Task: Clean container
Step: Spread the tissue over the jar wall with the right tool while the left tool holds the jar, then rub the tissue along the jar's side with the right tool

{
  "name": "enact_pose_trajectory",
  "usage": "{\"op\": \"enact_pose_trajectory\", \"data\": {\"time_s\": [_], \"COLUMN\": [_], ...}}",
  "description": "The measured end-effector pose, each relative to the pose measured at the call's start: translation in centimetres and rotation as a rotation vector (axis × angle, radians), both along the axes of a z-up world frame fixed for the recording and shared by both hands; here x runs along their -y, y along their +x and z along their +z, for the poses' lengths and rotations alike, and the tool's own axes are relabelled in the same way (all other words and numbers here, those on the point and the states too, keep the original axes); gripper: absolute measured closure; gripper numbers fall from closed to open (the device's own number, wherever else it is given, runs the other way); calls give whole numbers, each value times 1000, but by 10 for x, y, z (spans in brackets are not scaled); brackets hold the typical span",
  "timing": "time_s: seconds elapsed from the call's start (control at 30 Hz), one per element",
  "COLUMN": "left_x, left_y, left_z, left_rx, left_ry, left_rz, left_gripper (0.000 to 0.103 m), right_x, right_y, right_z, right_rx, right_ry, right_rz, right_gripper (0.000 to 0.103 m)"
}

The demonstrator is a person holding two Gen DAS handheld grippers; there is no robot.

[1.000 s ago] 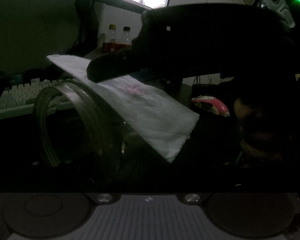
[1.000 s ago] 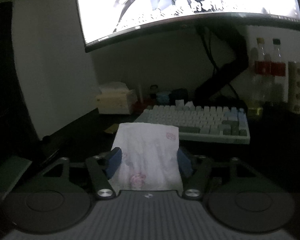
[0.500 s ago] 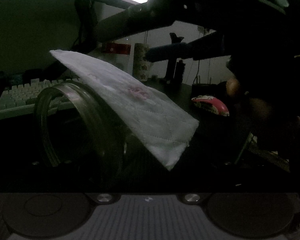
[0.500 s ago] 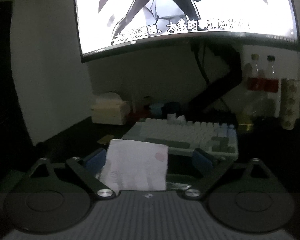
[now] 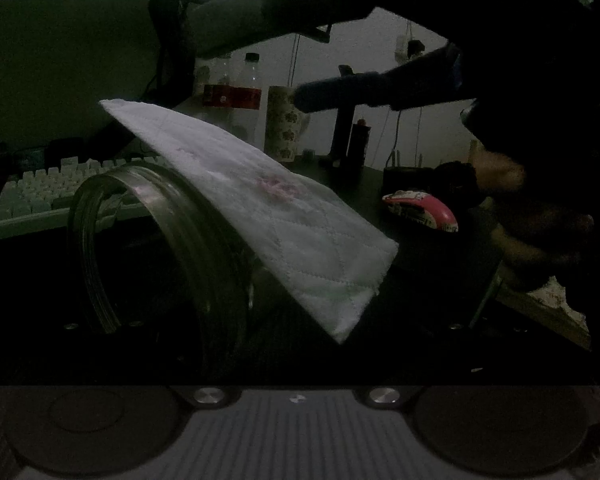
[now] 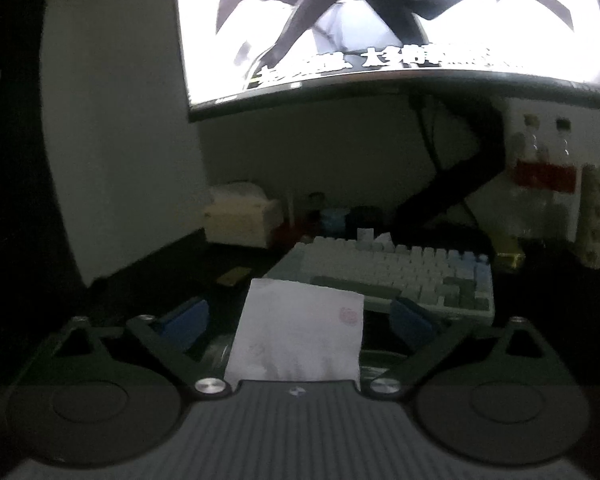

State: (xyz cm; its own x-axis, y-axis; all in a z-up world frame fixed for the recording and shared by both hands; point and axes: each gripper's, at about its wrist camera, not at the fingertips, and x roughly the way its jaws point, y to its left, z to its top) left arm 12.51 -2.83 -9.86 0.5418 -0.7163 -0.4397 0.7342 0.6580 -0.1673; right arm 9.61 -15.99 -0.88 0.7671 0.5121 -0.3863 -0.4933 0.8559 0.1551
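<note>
While a bright monitor (image 6: 392, 20) lights an otherwise dark table (image 5: 400, 184), a clear jar (image 5: 160, 248) sits tipped in front of the left gripper, mouth turned to the left of that camera's view. The left gripper's own jaws are lost in shadow, so whether they clamp the jar cannot be told, though the jar sits right where they would close. Behind the jar's rim runs a pale keyboard (image 5: 60, 192). Draped over the jar's upper side, touching the glass, lies a white quilted paper towel (image 5: 268, 208) with a faint pink print, slanting down to the right. Above it hangs the right gripper (image 6: 296, 316), jaws spread wide, its blue pads (image 6: 184, 320) standing clear of the towel on either side. Farther right on the table stand two bottles (image 5: 236, 92) with red labels, a patterned paper roll (image 5: 282, 124) and a pink-and-white mouse (image 5: 424, 210).

The step in hand appears to be getting the towel into place for wiping; no wiping contact by the gripper shows yet. The next move likely calls for the right jaws to close on the towel and work it around the glass or into the mouth, while the jar is kept from rolling.
</note>
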Motion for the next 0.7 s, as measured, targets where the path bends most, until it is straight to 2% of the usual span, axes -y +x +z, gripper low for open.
{"op": "enact_pose_trajectory", "data": {"time_s": [0.03, 0.07, 0.1, 0.13, 0.17, 0.2, 0.3, 0.7], "left_x": [-1, -2, -3, -4, -5, -5, -6, -11], "left_y": [0, 0, 1, 4, 6, 11, 12, 16], "left_z": [-2, -1, -2, -2, -3, -5, -5, -4], "left_rx": [0, 0, 1, 2, 3, 3, 3, 4], "left_ry": [1, 2, 3, 5, 6, 7, 10, 14], "left_rz": [-1, -2, -3, -3, -5, -5, -9, -16], "left_gripper": [0, 0, 0, 0, 0, 0, 0, 0], "right_x": [-1, -2, -3, -3, -2, -2, 0, -4], "right_y": [0, 1, 4, 8, 11, 15, 15, 14], "right_z": [0, 0, -2, -4, -6, -8, -9, -14], "right_rx": [5, -3, -38, -74, -111, -147, -140, -149], "right_ry": [-5, -6, -4, 8, 21, 34, 34, 7], "right_rz": [0, 14, 31, 42, 52, 62, 44, 51], "right_gripper": [22, 28, 41, 50, 55, 64, 78, 75]}}
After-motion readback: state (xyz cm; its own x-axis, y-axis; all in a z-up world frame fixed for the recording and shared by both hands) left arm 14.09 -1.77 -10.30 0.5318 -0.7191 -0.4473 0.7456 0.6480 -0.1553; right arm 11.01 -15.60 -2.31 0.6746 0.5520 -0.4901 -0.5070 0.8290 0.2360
